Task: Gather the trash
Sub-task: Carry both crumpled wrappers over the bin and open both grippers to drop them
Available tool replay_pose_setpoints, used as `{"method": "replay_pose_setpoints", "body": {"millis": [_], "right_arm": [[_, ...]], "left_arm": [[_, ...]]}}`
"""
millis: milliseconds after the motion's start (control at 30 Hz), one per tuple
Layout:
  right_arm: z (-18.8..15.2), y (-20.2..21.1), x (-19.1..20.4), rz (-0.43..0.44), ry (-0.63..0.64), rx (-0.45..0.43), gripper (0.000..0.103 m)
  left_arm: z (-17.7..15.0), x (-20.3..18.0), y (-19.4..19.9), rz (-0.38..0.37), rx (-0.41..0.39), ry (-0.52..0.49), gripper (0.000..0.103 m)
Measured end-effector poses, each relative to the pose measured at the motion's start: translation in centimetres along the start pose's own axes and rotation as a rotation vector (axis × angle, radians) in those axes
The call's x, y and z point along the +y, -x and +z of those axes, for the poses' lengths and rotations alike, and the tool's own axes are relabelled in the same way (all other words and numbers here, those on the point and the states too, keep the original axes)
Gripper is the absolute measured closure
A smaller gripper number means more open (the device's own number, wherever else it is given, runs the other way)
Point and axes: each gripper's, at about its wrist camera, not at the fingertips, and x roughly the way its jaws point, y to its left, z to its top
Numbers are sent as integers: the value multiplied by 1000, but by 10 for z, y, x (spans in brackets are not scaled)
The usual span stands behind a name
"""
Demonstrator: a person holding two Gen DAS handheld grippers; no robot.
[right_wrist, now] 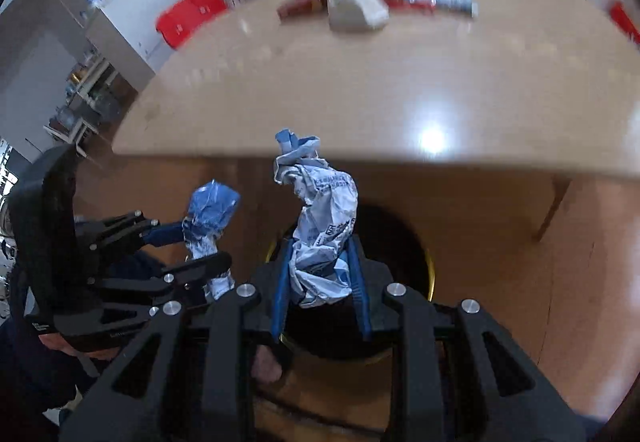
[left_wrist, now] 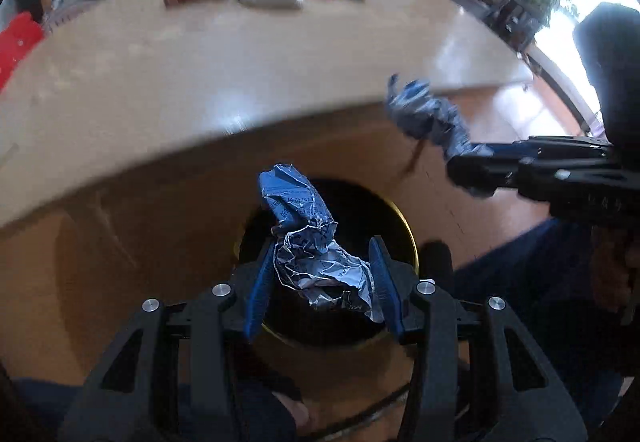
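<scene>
1. Left wrist view: your left tool (left_wrist: 320, 278) is clamped on a crumpled blue-and-silver foil wrapper (left_wrist: 310, 242), which hangs over the dark mouth of a round brass-rimmed bin (left_wrist: 412, 242) on the floor below the pale wooden table (left_wrist: 200, 82). The foil looks feather-light and springy, so it should fall freely once let go; the grip at its bunched waist looks secure.
2. Same view: your right tool (left_wrist: 466, 172) enters from the right, clenched on a second crumpled blue foil wrapper (left_wrist: 424, 114), off to the bin's side.
3. Right wrist view: your right tool (right_wrist: 320, 278) pinches a crumpled white-and-blue printed wrapper (right_wrist: 324, 226) above the bin (right_wrist: 430, 270). More packets (right_wrist: 356, 6) wait, blurred, at the table's far edge.
</scene>
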Motion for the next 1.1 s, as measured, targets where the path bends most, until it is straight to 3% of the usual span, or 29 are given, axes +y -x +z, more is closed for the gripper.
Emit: {"method": "replay_pose_setpoints", "body": {"millis": [67,200,800,867,967,1100], "right_arm": [[-5,-12,-1,-15,-12,54,76],[-1,-15,-2,-11,-25,68,75],[3,-20,-4,3,-37,82,74],[4,-19,-5,2,-44,79,71],[5,-16,-8,6,-66,69,54],[6,-15,-8,7,-65,62,52]], "left_arm": [[-6,-3,-16,-21,70,-4,57],[-7,-3,-29,-35,122,12,57],[5,-4,-31,-36,131,29,55],[6,-5,-32,-33,134,27,52],[6,-6,-33,-27,139,31,34],[7,-5,-33,-26,133,39,32]]}}
